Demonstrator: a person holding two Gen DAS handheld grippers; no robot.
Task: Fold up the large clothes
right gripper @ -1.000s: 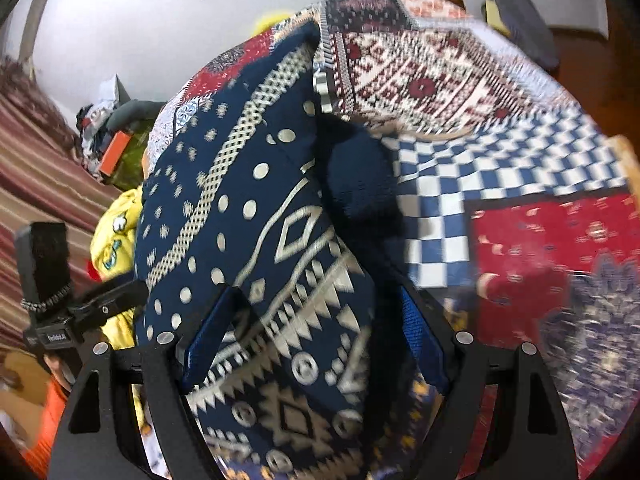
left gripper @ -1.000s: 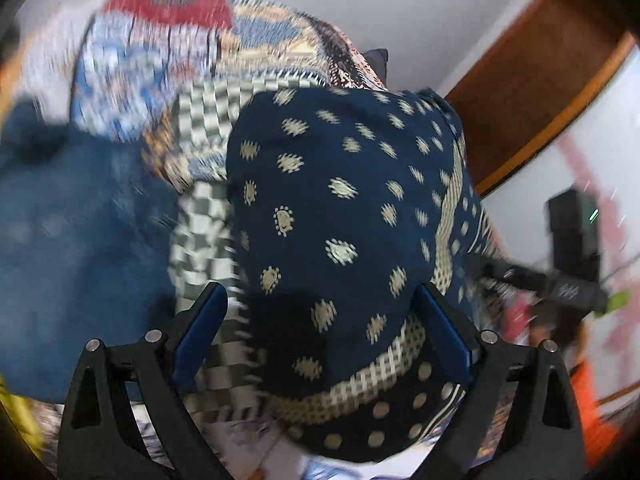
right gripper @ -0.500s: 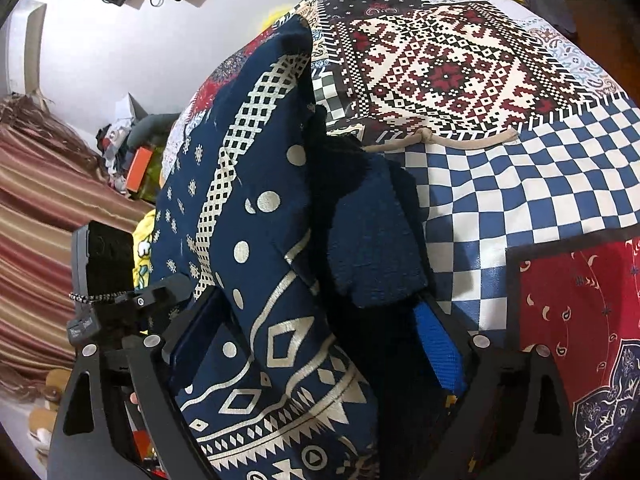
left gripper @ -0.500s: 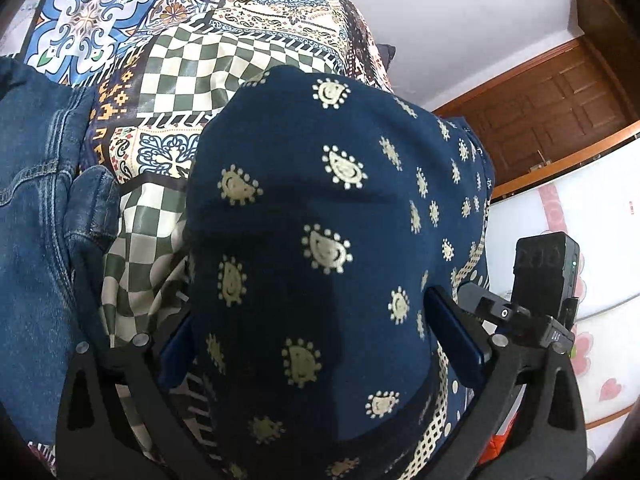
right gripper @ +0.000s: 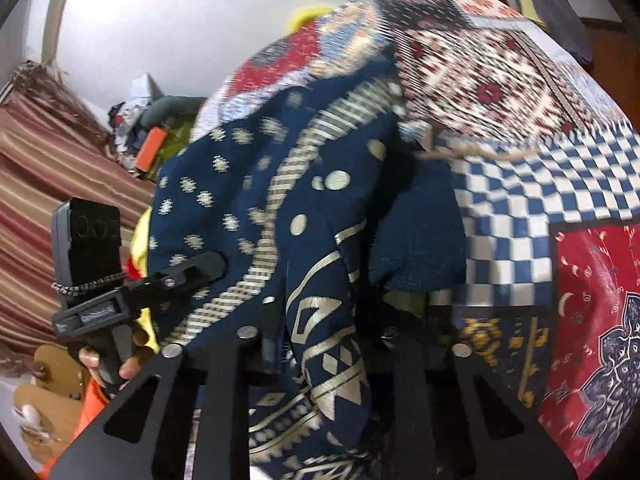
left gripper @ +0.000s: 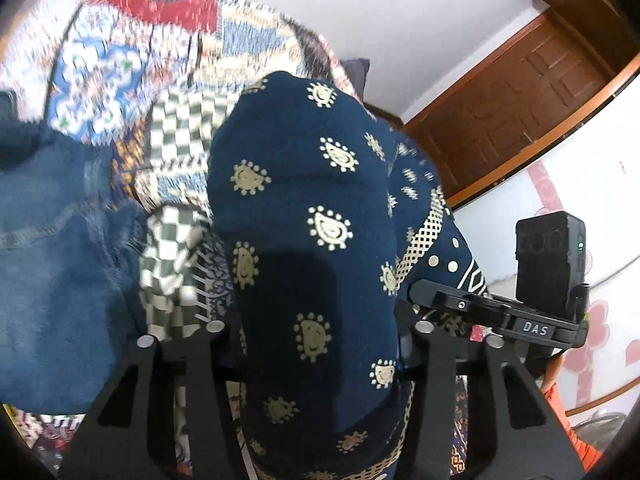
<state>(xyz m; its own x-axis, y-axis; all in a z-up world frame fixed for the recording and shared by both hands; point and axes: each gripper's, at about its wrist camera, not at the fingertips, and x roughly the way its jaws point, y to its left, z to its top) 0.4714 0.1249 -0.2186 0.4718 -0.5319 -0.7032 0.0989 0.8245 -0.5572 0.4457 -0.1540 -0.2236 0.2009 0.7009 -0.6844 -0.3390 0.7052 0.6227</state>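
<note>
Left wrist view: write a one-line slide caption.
Left gripper clamps navy patterned garment above patchwork bedspread, jeans alongside.

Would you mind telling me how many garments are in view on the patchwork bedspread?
2: the navy cream-patterned cloth, gripped by both the left gripper and the right gripper, and blue denim jeans lying left of it on the bedspread. Others may be hidden.

1. Navy patterned garment (left gripper: pixel 312 248) drapes over the left gripper (left gripper: pixel 316 336), hiding its fingertips.
2. The same cloth buries the right gripper (right gripper: pixel 320 332) tips.
3. Bedspread (left gripper: pixel 120 60) beyond the left tongs is motion-blurred.
4. Denim (left gripper: pixel 52 260), left of them, runs off frame.
</note>
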